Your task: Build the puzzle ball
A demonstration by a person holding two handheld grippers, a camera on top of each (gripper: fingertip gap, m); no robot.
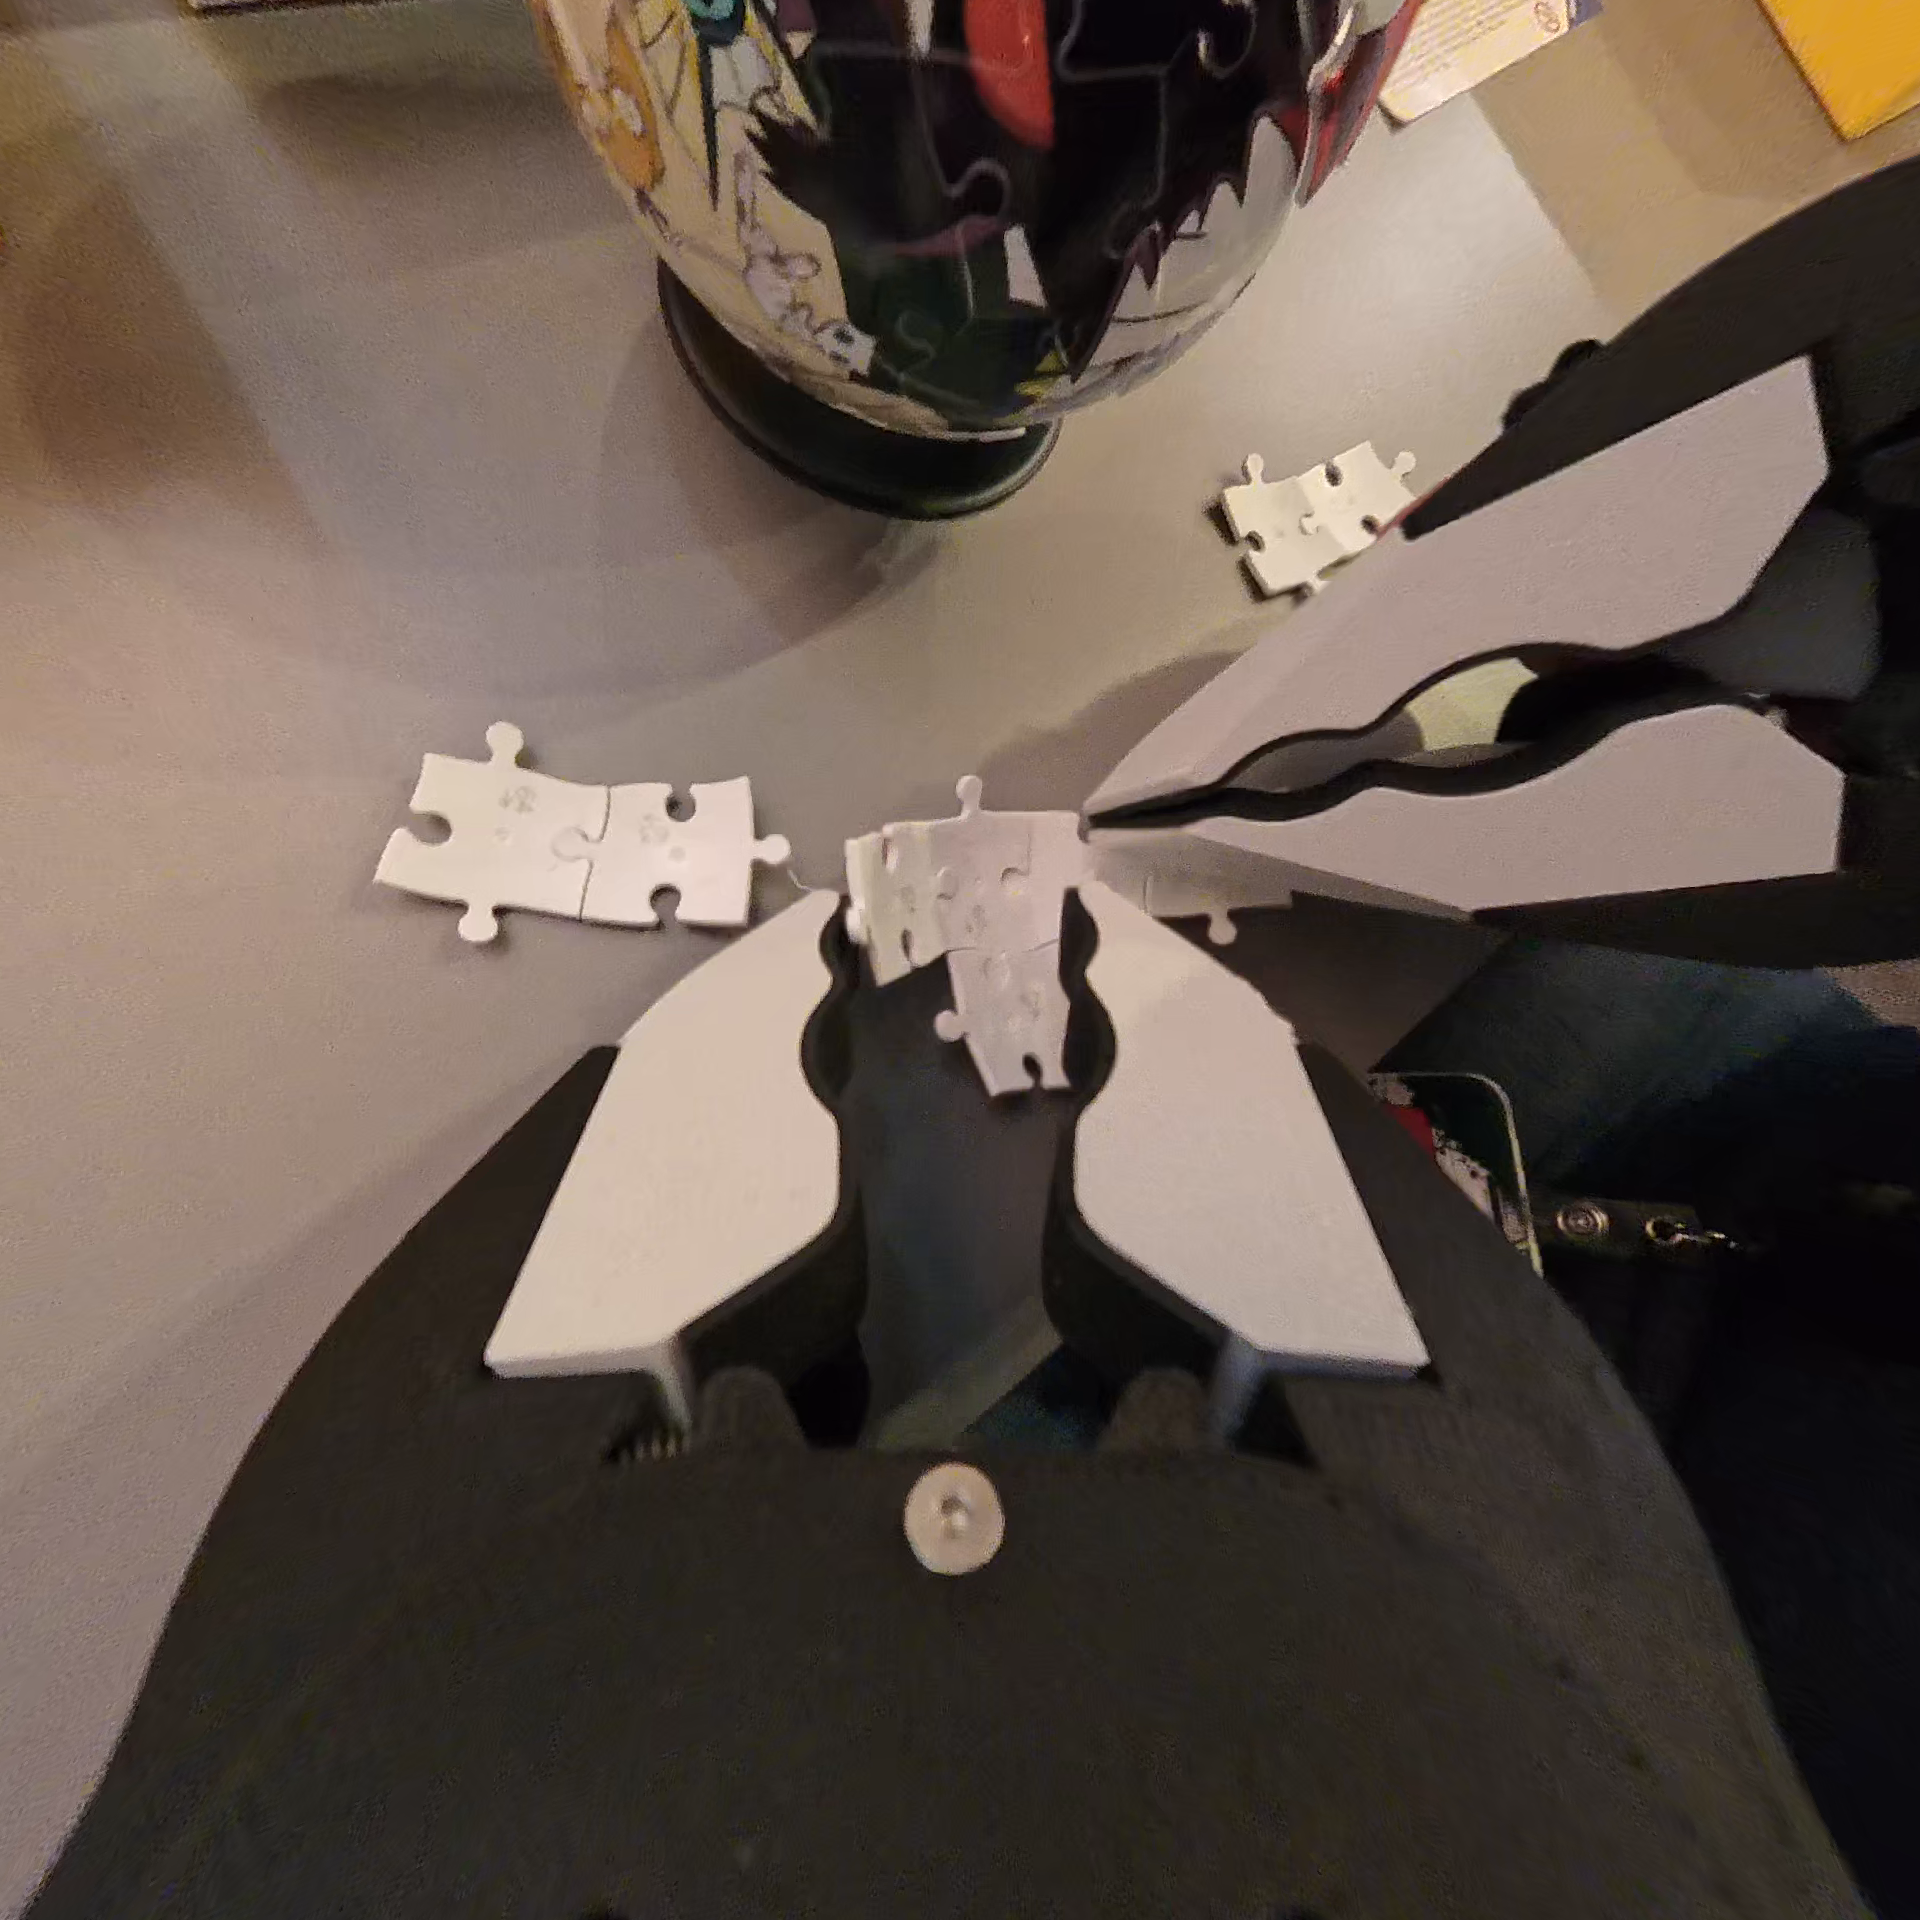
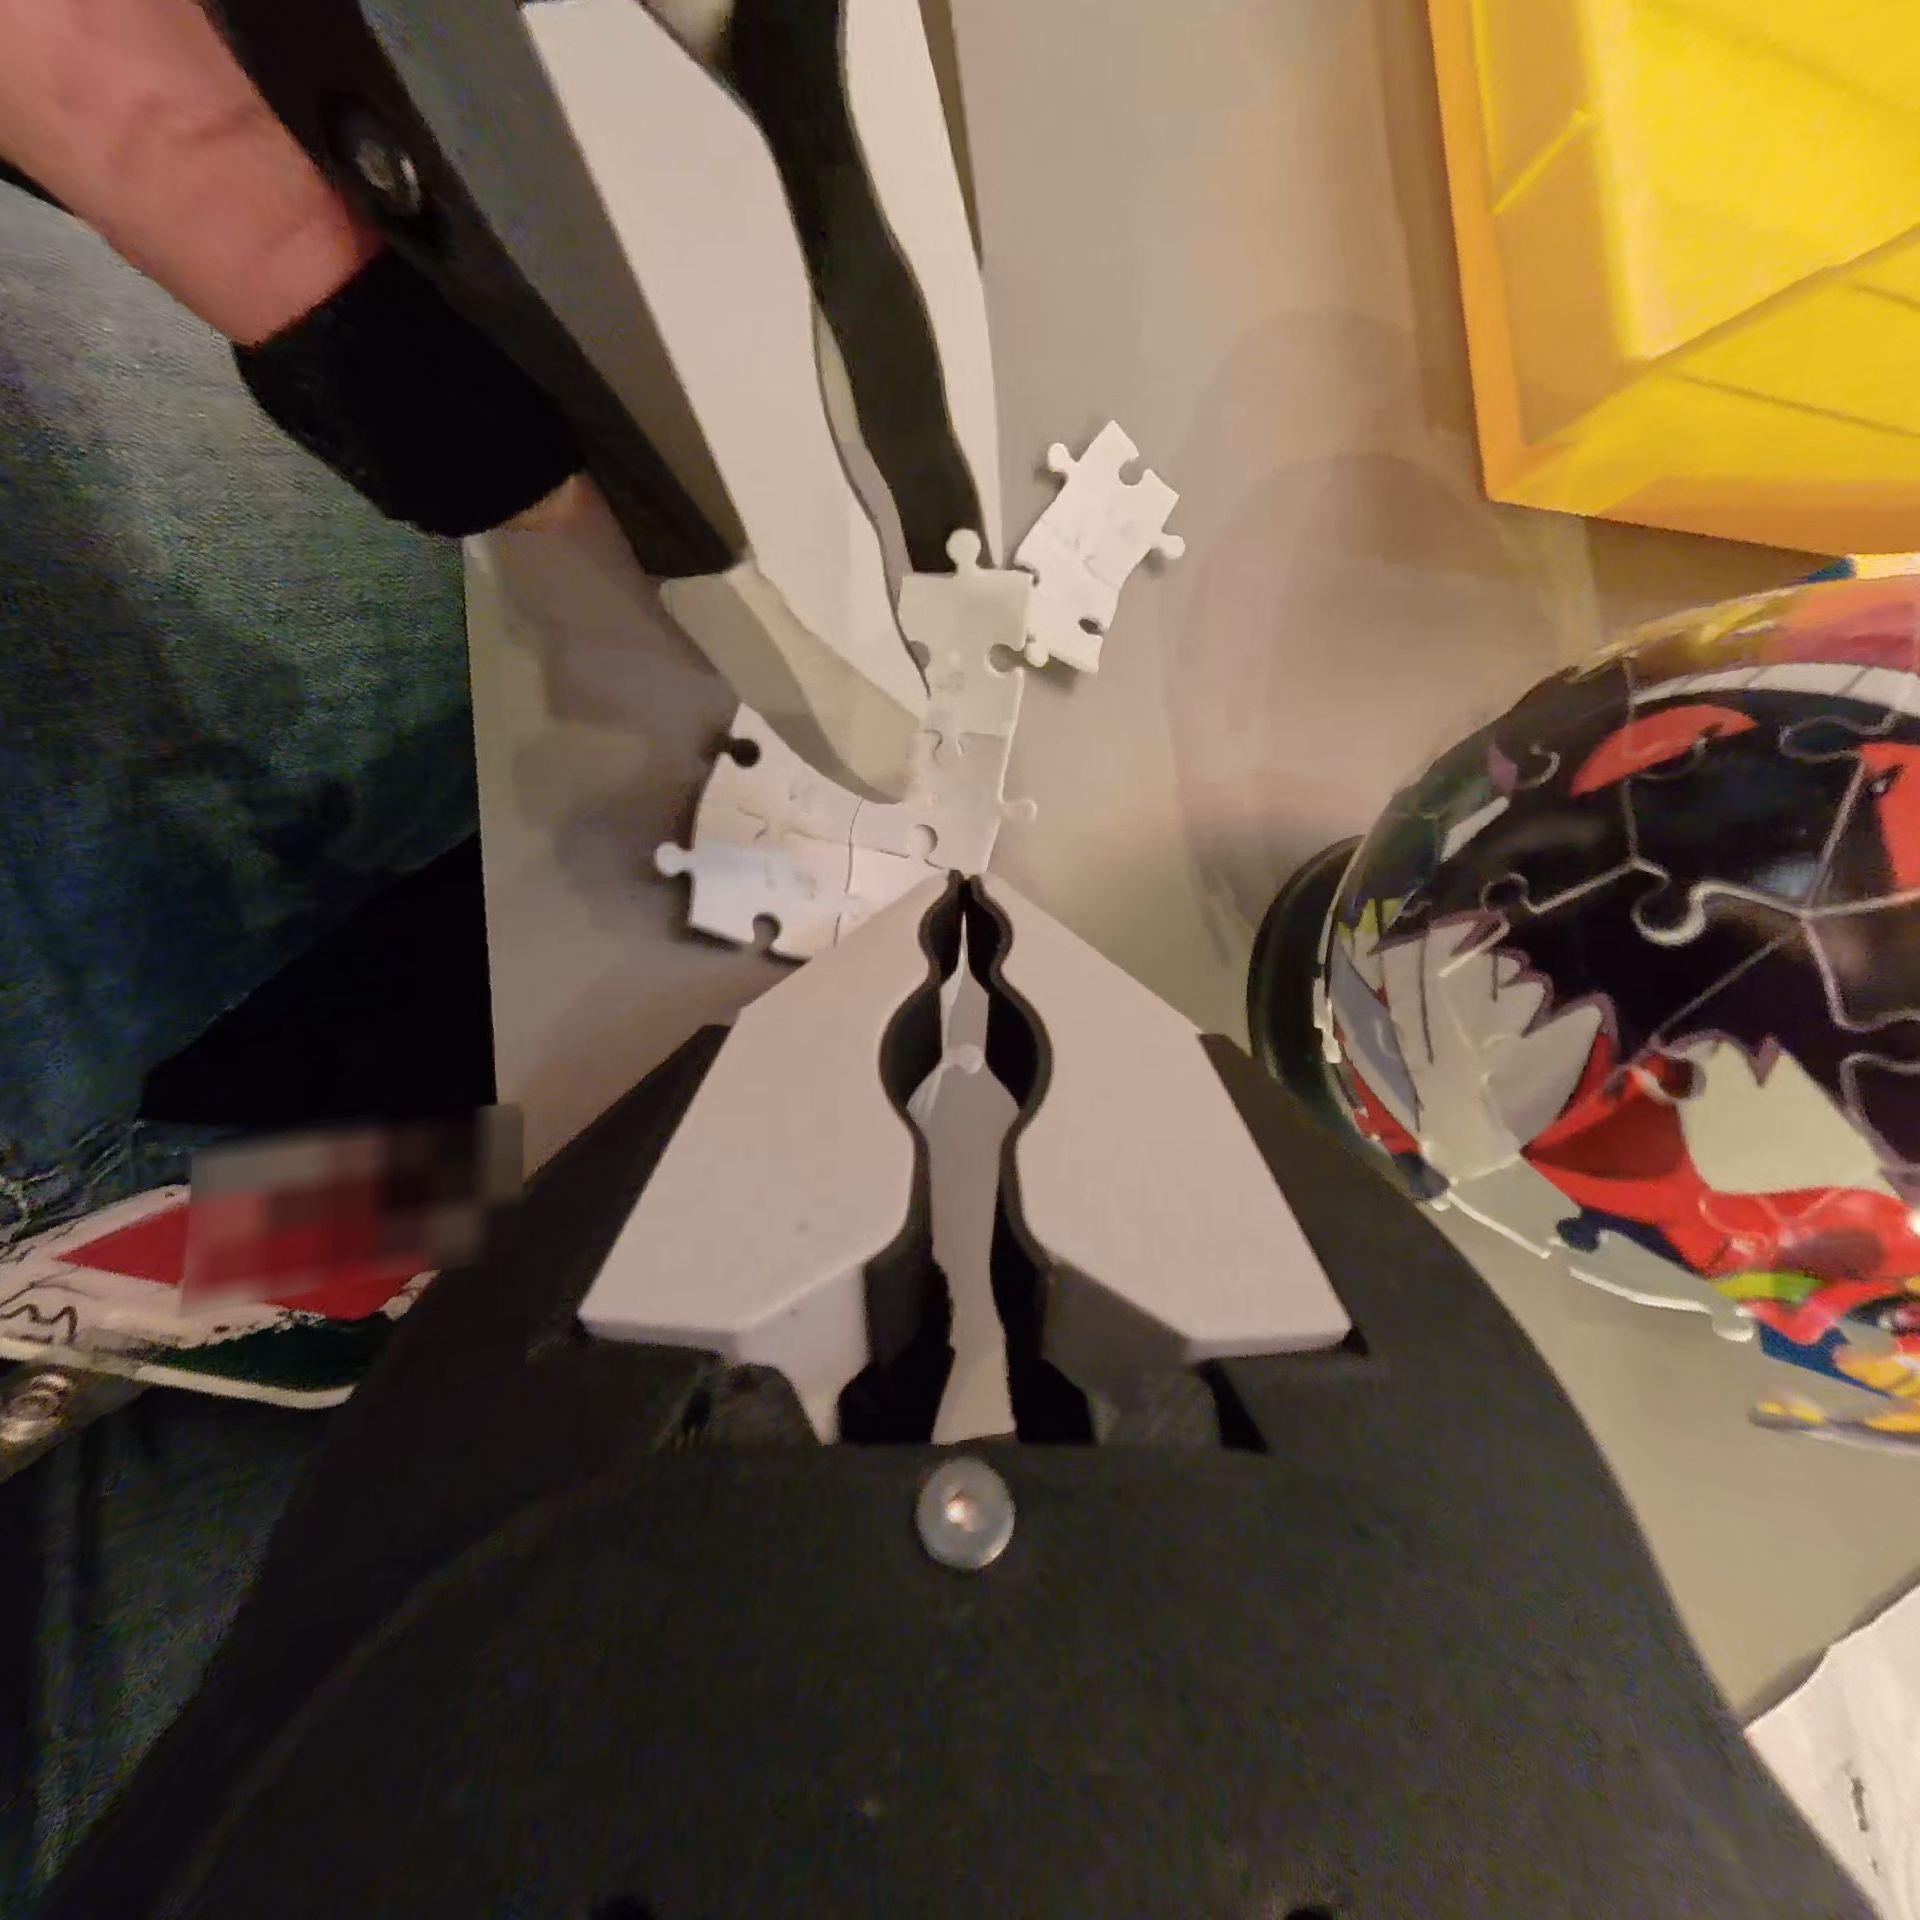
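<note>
The puzzle ball (image 1: 935,208), glossy with red, black and yellow artwork, stands on a black ring stand (image 1: 862,436) at the back; it also shows in the right wrist view (image 2: 1662,935). My left gripper (image 1: 961,914) is shut across a small cluster of joined white, face-down puzzle pieces (image 1: 966,894), held just above the table. My right gripper (image 2: 961,883) is shut on a single white piece (image 2: 961,1049) seen edge-on between its fingers. Its tips touch the cluster's edge (image 2: 971,717). In the left wrist view the right gripper (image 1: 1086,826) comes in from the right.
Two joined white pieces (image 1: 571,842) lie left of my left gripper, another pair (image 1: 1309,514) lies near the ball. A fan of joined pieces (image 2: 769,862) lies flat at the grey table's edge. A yellow box (image 2: 1662,260) stands behind. A person's lap and a badge card (image 1: 1455,1153) are close by. The tips of both grippers are at nearly the same place.
</note>
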